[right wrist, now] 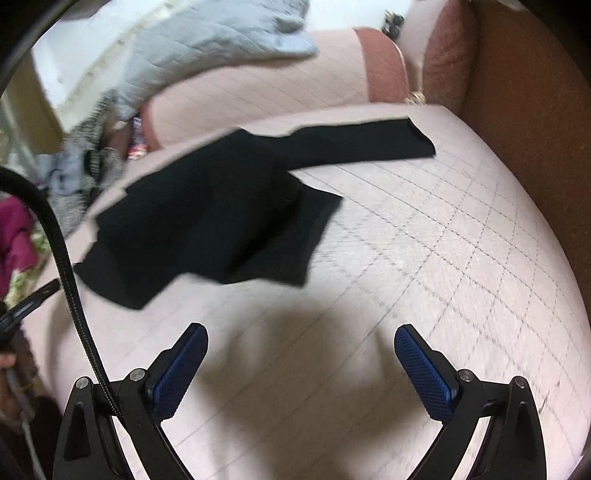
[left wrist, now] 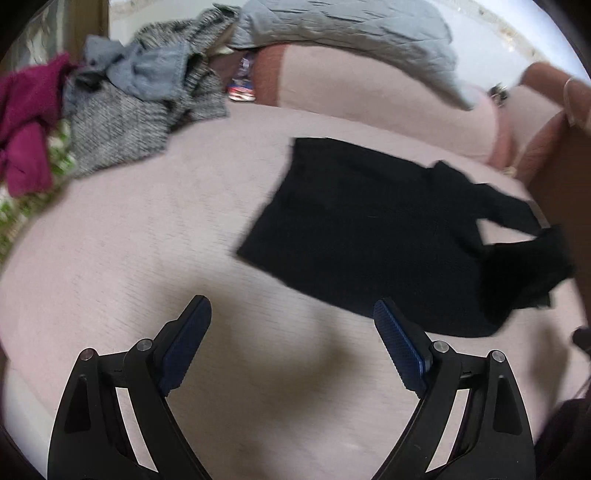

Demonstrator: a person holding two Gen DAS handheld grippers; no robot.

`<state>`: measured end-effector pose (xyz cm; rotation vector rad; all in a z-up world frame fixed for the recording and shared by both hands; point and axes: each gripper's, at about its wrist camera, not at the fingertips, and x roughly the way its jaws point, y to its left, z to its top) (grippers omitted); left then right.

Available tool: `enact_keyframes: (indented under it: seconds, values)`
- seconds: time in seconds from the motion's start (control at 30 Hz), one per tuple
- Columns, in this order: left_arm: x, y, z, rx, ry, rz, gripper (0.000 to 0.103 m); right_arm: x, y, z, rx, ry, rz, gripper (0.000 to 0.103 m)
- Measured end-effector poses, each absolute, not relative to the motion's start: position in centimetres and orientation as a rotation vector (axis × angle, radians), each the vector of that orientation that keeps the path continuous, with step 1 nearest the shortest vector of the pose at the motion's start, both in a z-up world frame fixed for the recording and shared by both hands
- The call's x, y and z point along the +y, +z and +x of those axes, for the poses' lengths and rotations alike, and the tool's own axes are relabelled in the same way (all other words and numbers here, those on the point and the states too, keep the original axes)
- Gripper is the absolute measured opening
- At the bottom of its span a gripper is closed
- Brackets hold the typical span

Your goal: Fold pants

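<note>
Black pants (left wrist: 369,236) lie partly folded on the pink quilted sofa seat (left wrist: 147,258), with one leg end trailing off to the right. They also show in the right wrist view (right wrist: 221,221), with one leg stretched to the right. My left gripper (left wrist: 291,314) is open and empty, above the seat just left of the pants' near edge. My right gripper (right wrist: 301,343) is open and empty, above bare seat (right wrist: 443,258) in front of the pants. Neither touches the cloth.
A heap of clothes lies at the far left: a grey knit (left wrist: 122,122), a blue garment (left wrist: 147,70) and a magenta one (left wrist: 26,122). A grey quilted blanket (left wrist: 351,33) hangs over the backrest. The brown armrest (right wrist: 524,129) bounds the seat on the right.
</note>
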<state>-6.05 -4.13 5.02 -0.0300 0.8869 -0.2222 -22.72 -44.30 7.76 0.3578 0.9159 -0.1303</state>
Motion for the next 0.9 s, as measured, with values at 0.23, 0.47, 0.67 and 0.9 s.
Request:
enact_keyframes:
  seconds: [0.23,0.47,0.67,0.9]
  values:
    - [-5.7,3.0,-6.4,0.98,-0.242,-0.153,0.09,-43.4,7.0,-23.0,0.95,-0.145,0.324,0.091]
    - [-5.5,2.4,-4.5,0.977,-0.223,-0.264,0.09,-41.9,6.4,-21.0,0.934,-0.033,0.401,0.091]
    - [-6.1,1.6,-2.7,0.968,-0.195,-0.3,0.09,-39.2,5.1,-19.2,0.913,0.109,0.507,0.091]
    - [-7.9,1.2,-1.1,0.961,-0.169,-0.258,0.09,-35.2,4.8,-14.3,0.865,0.132,0.517,0.091]
